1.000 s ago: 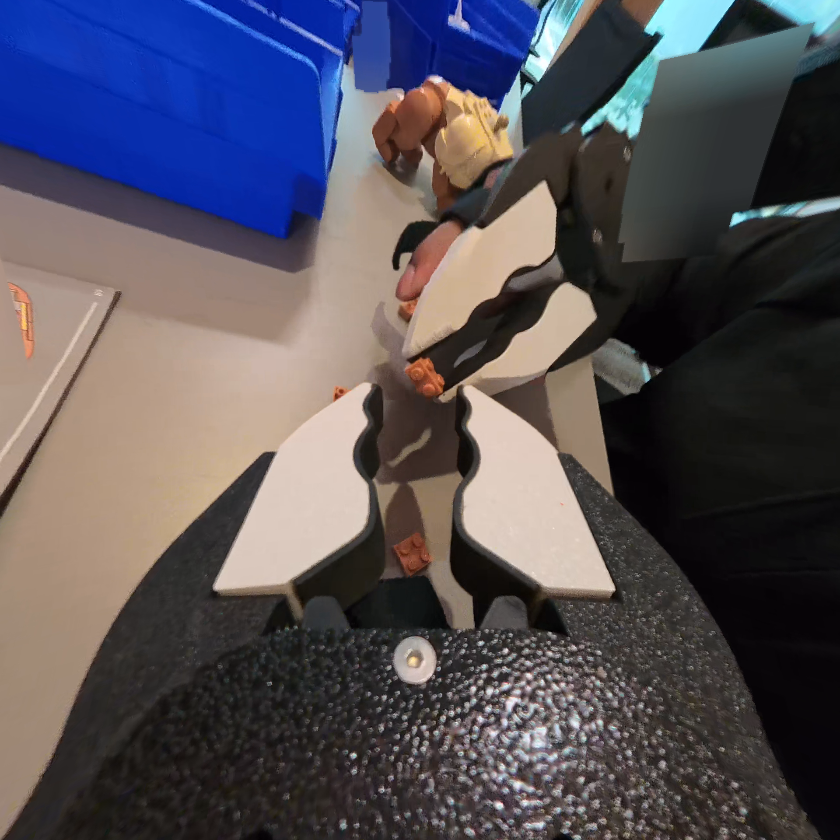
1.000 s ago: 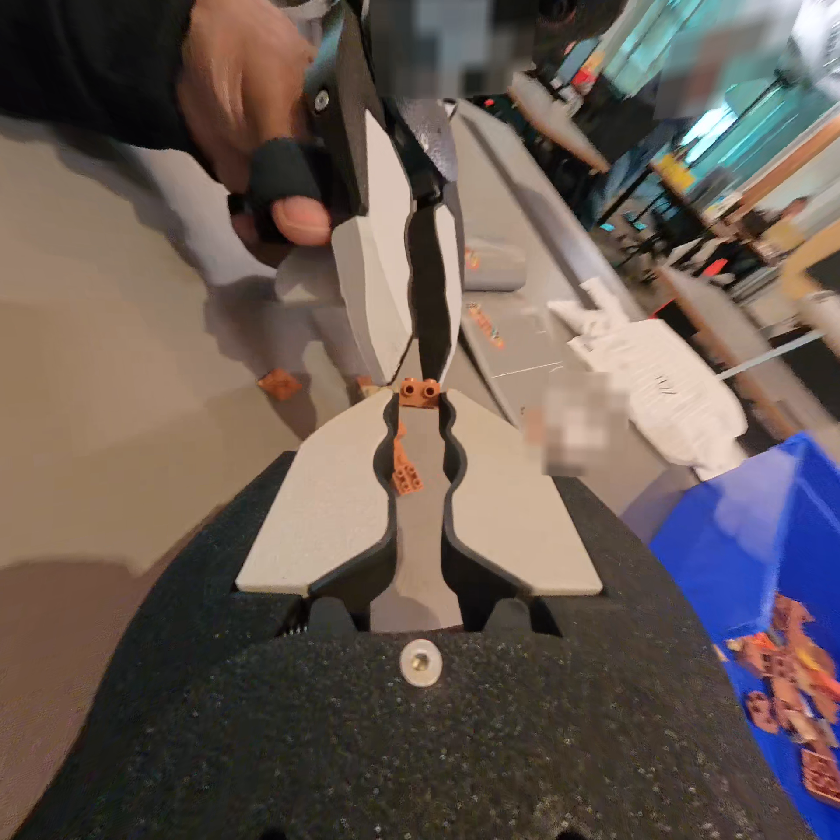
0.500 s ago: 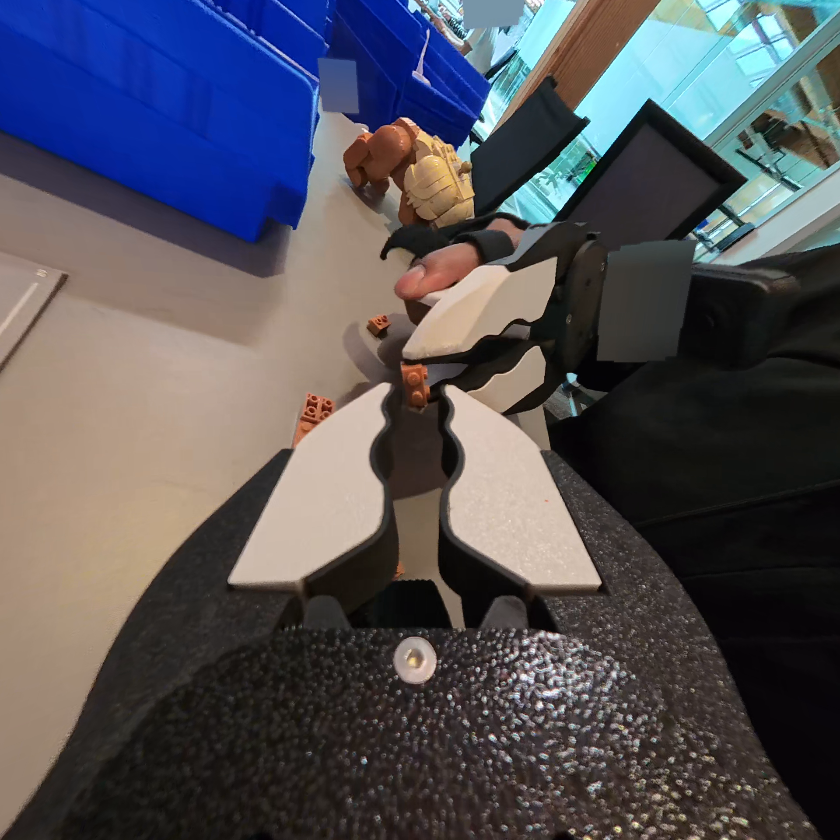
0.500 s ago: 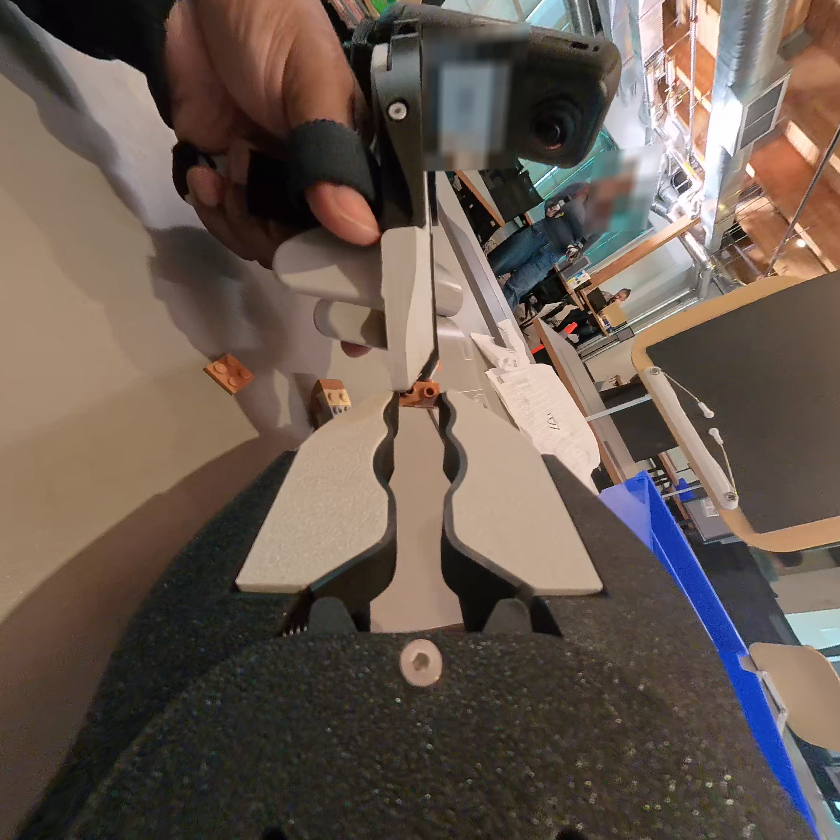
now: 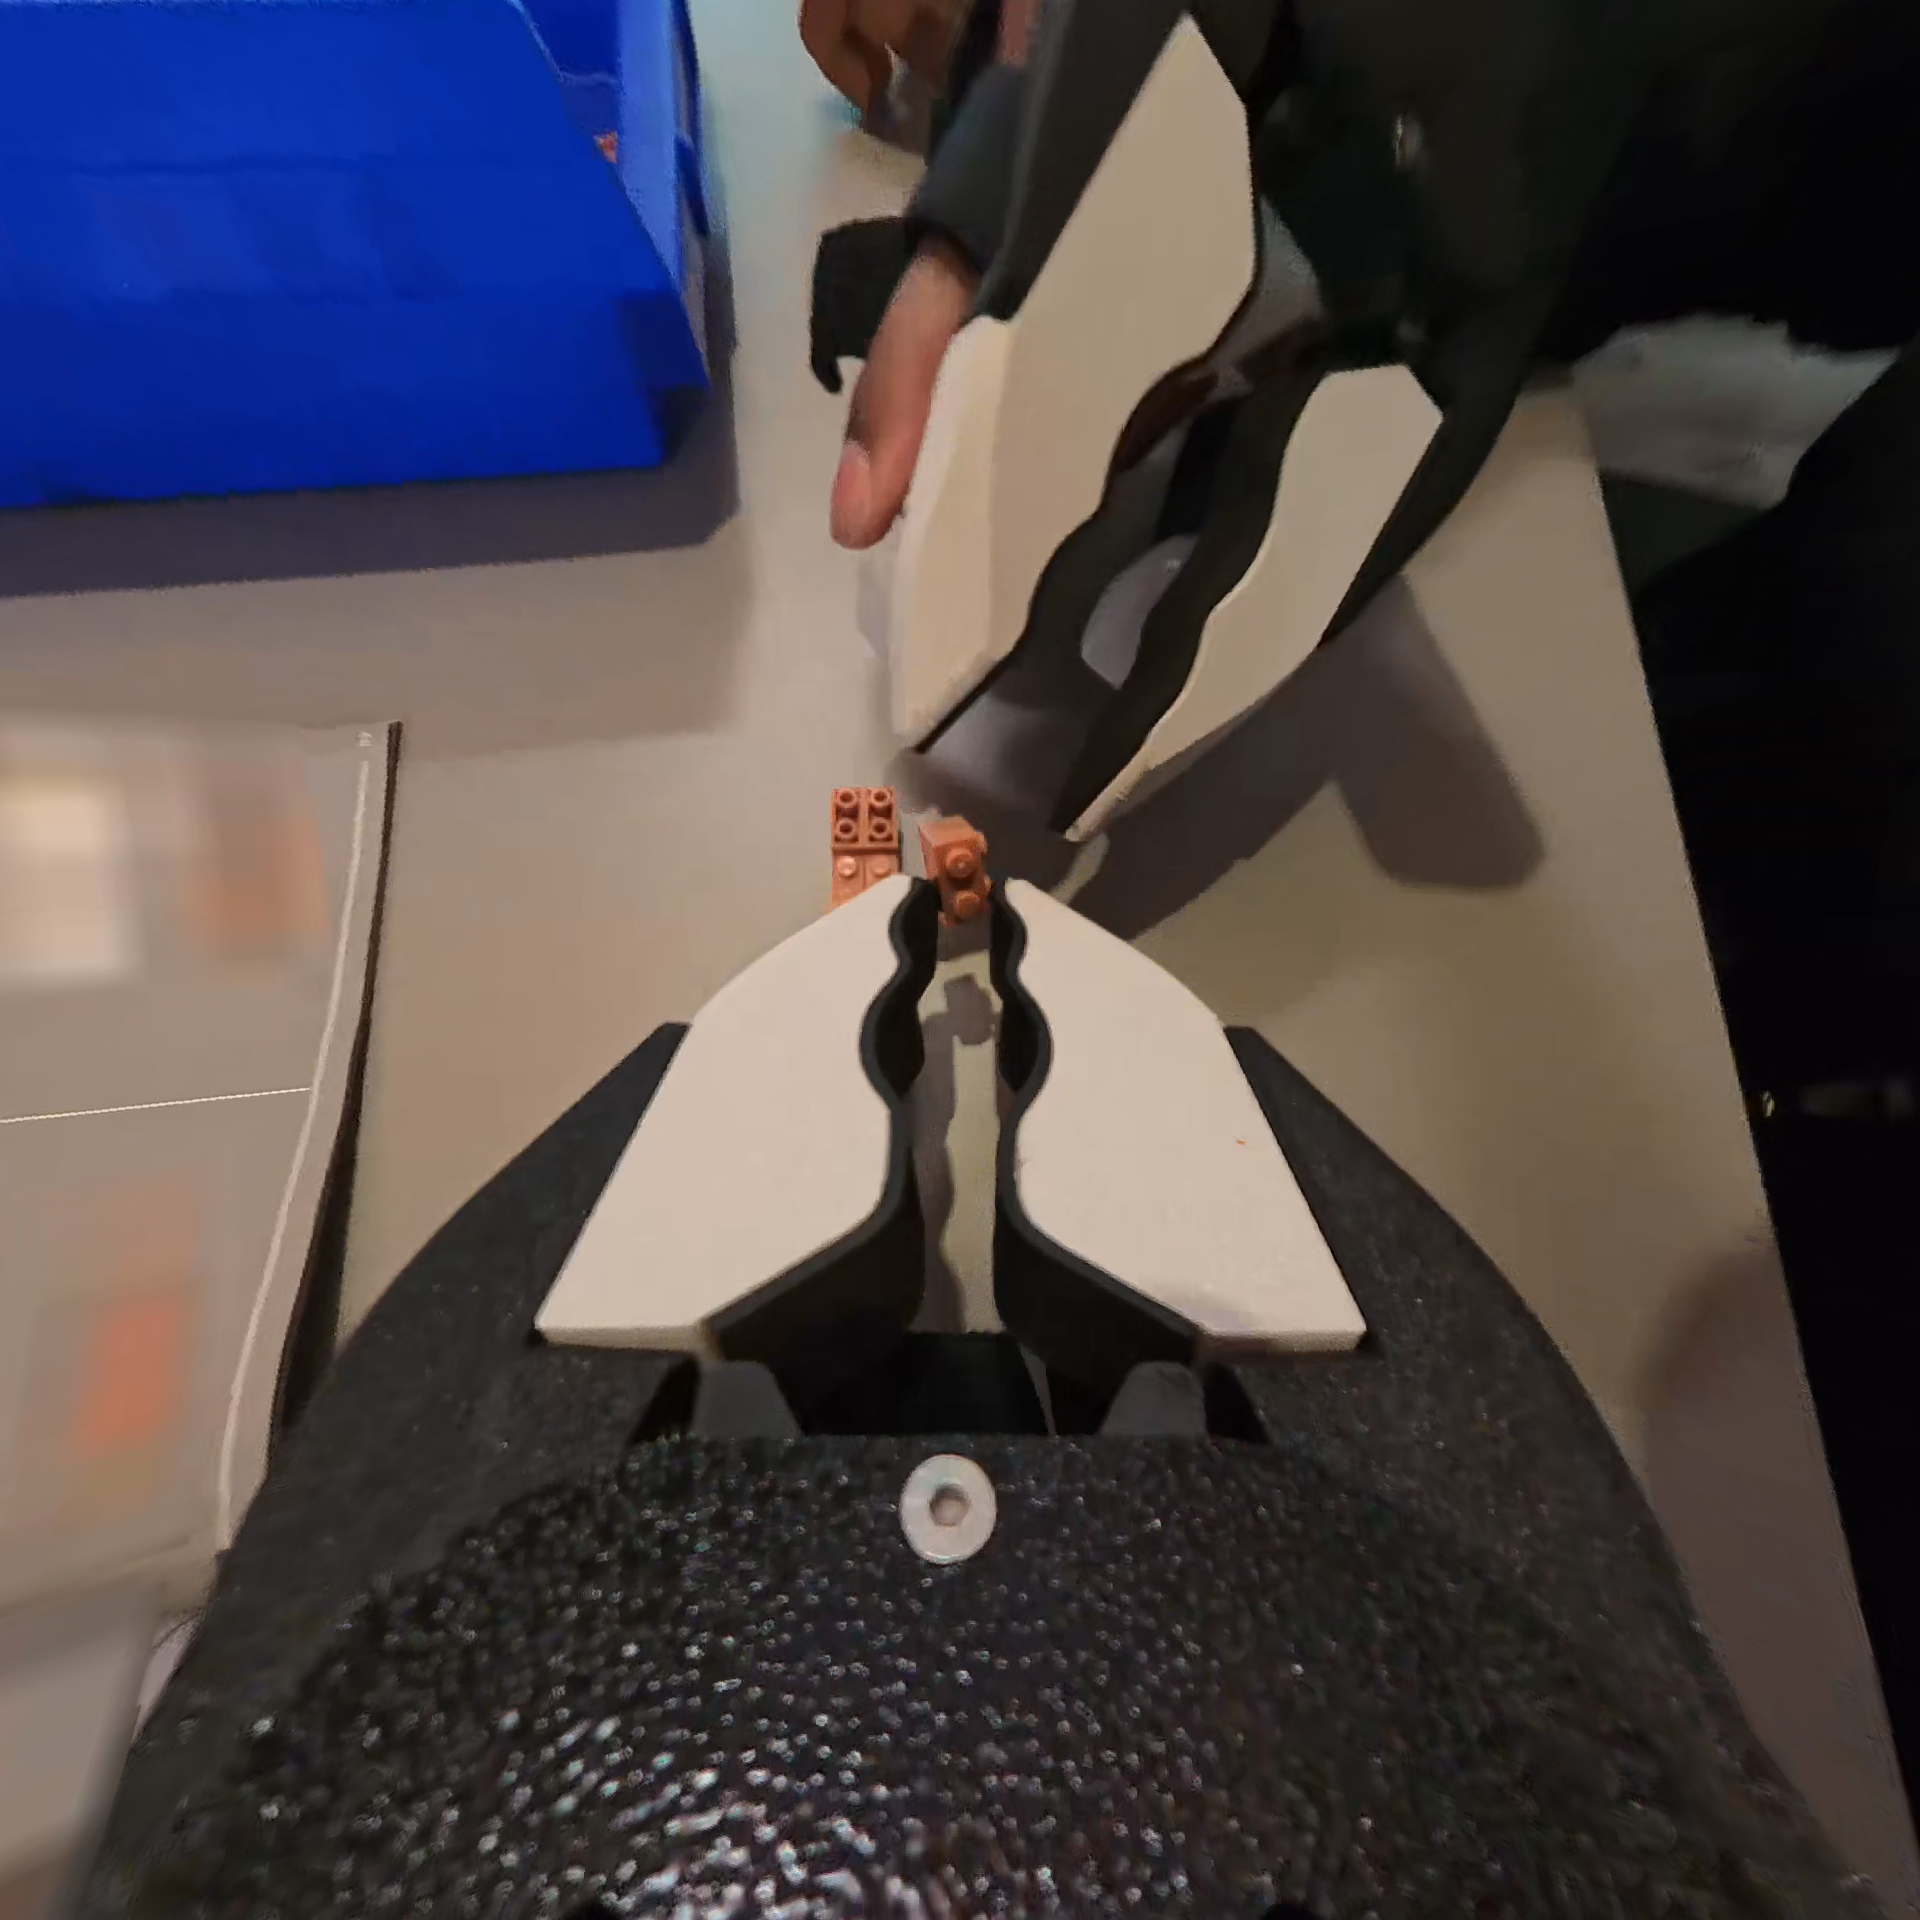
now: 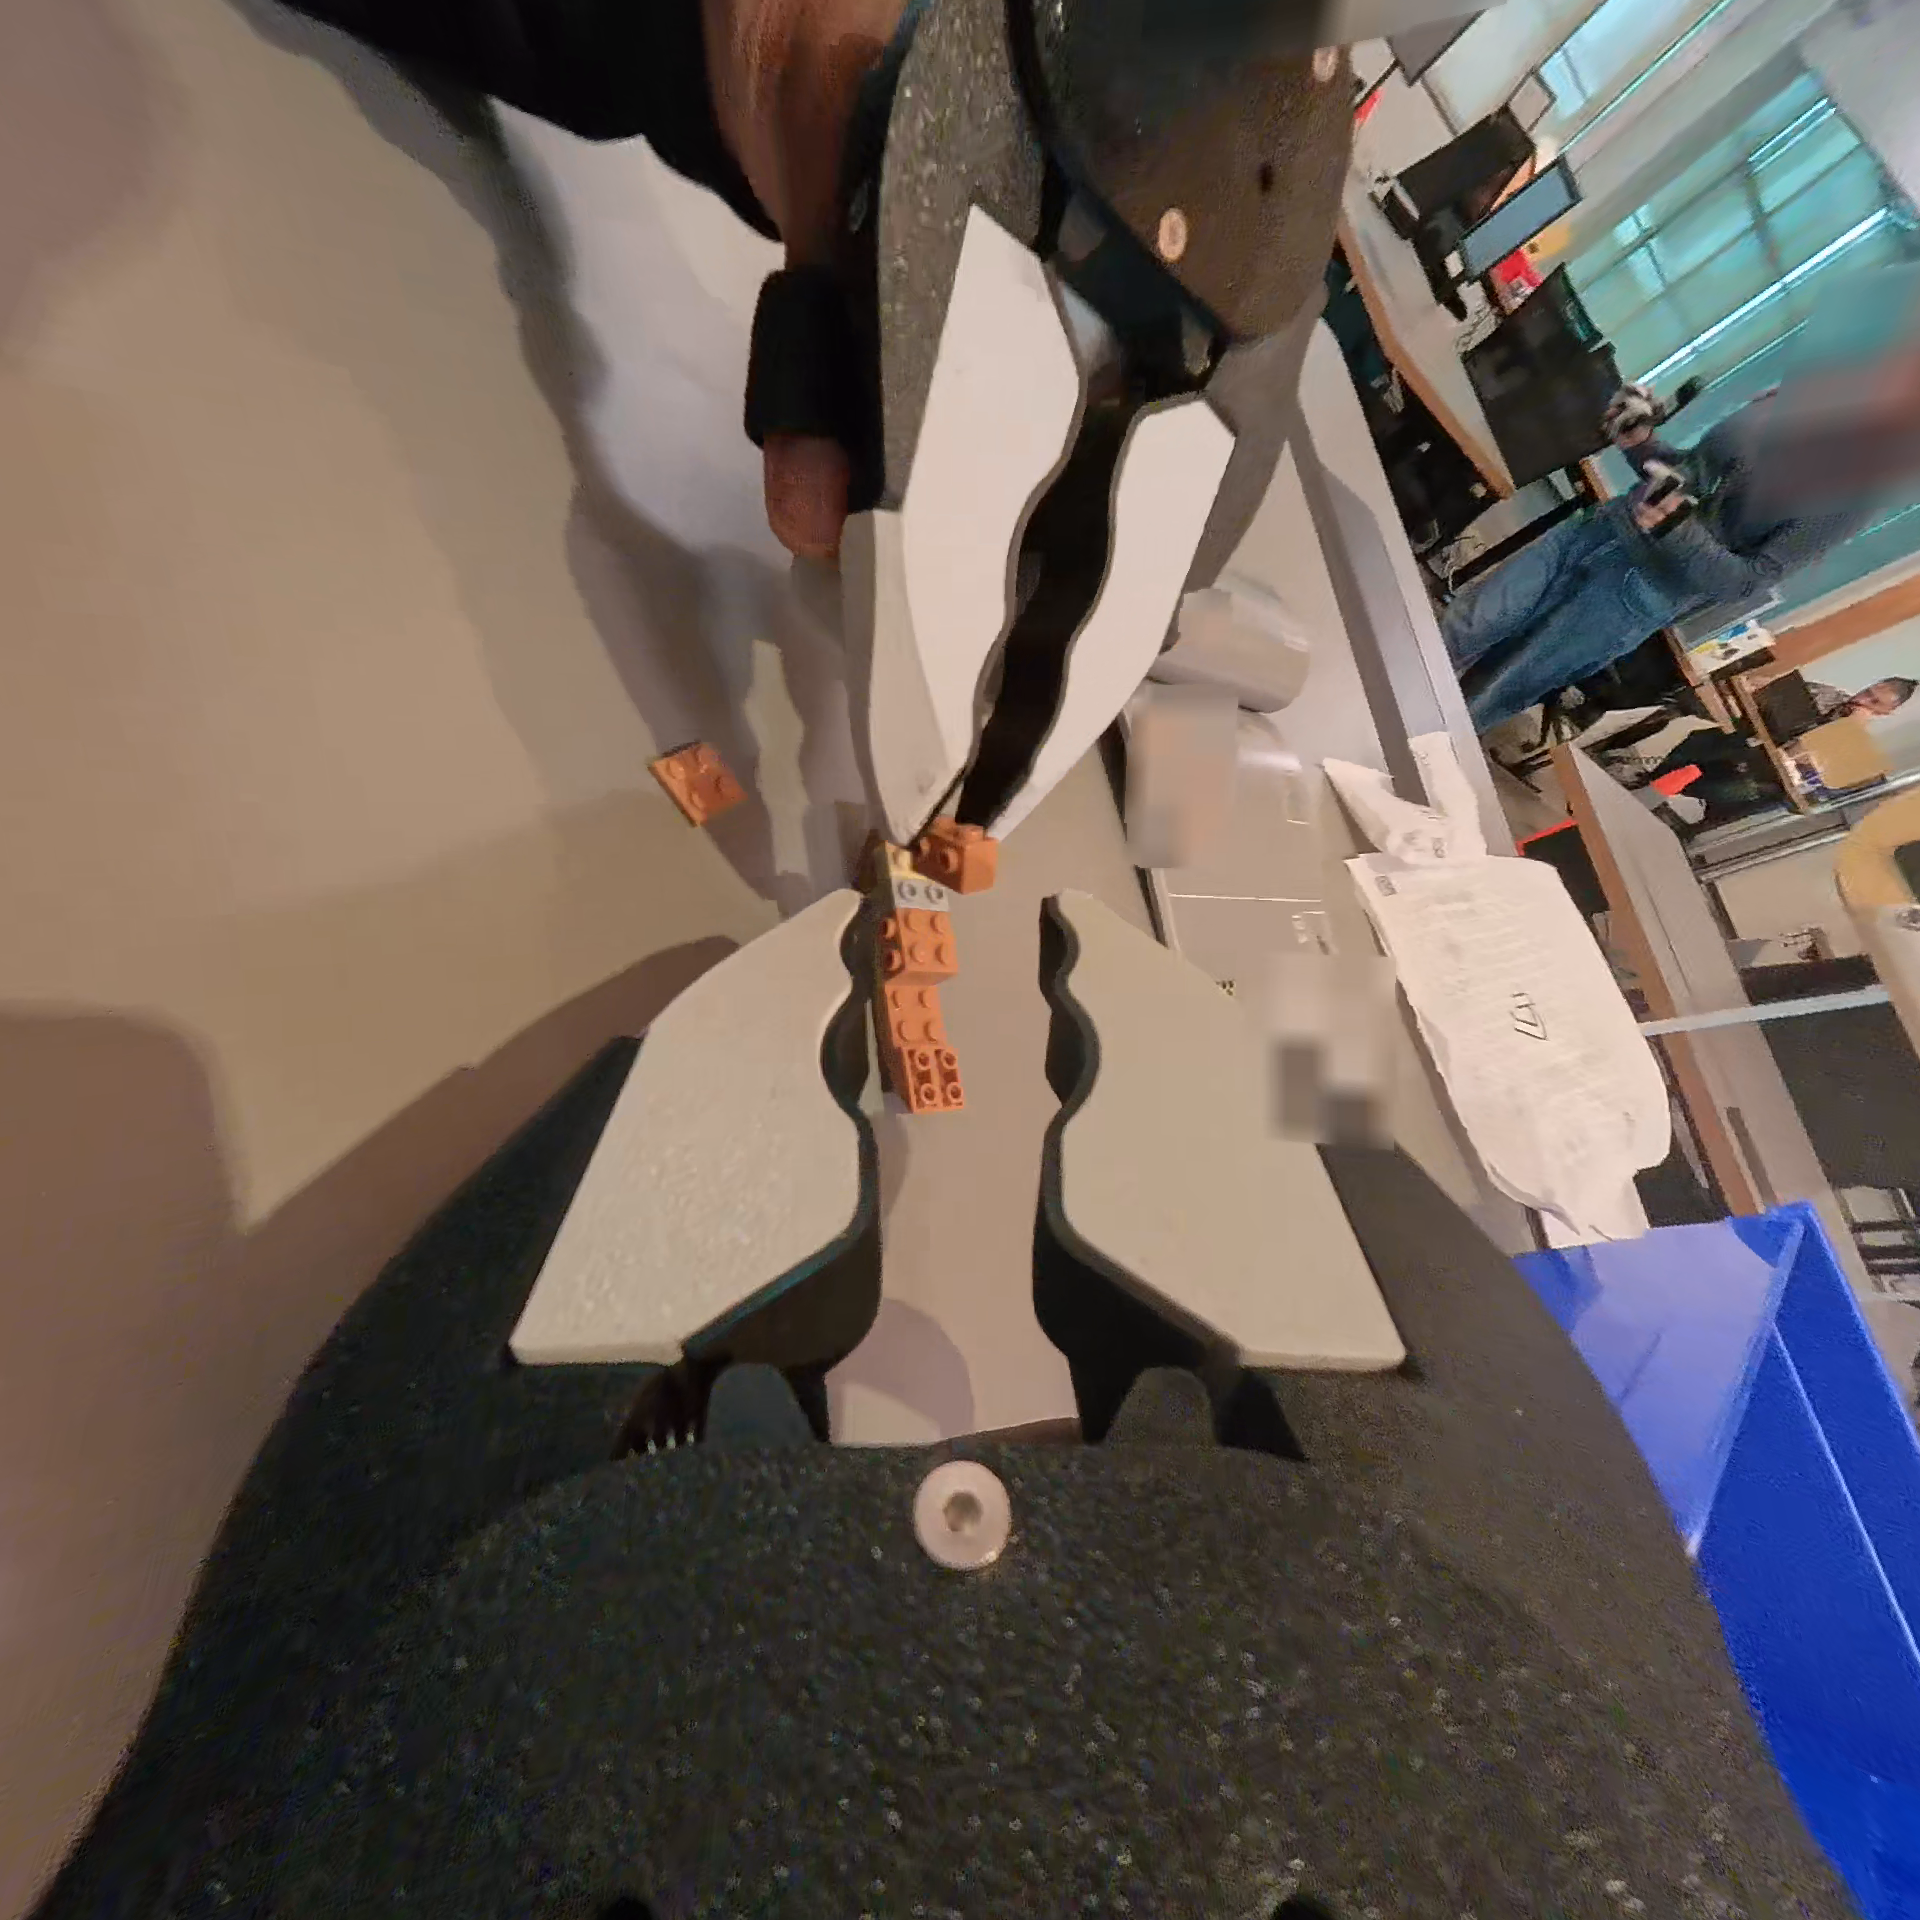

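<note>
1. Left wrist view, grippers.
   - We see the left gripper [image 5: 954,894] clenched at its very tips on one small brown brick [image 5: 958,873]. Both pads press its sides, and the brick is lifted clear of the table [image 5: 623,675].
   - The right gripper [image 5: 997,779] hangs just beyond it with its jaws spread and nothing between them. A hand [image 5: 883,416] grips its body.
2. Left wrist view, count.
   - We count two brick items: the held brick, and one brown brick assembly [image 5: 862,842] lying flat on the table just to its left.
   - One blue bin [image 5: 312,260] stands well apart at the far left.
   - One grey mat [image 5: 156,1039] lies at the left edge, blurred.
3. Right wrist view, grippers.
   - We confirm the right gripper [image 6: 951,902] released and empty.
   - The brick assembly [image 6: 920,997] lies on the table under the gap, close to the left-hand finger. We cannot tell whether it touches that finger.
   - The left gripper [image 6: 940,821] points down with the small brown brick [image 6: 961,857] pinched at its tips, just above the assembly's far end.
4. Right wrist view, count.
   - We count three brick items: the held brick, the assembly, and one flat brown plate [image 6: 696,781] lying apart on the table.
   - One blue bin [image 6: 1714,1403] and a sheaf of white papers [image 6: 1507,987] stand to the right.
</note>
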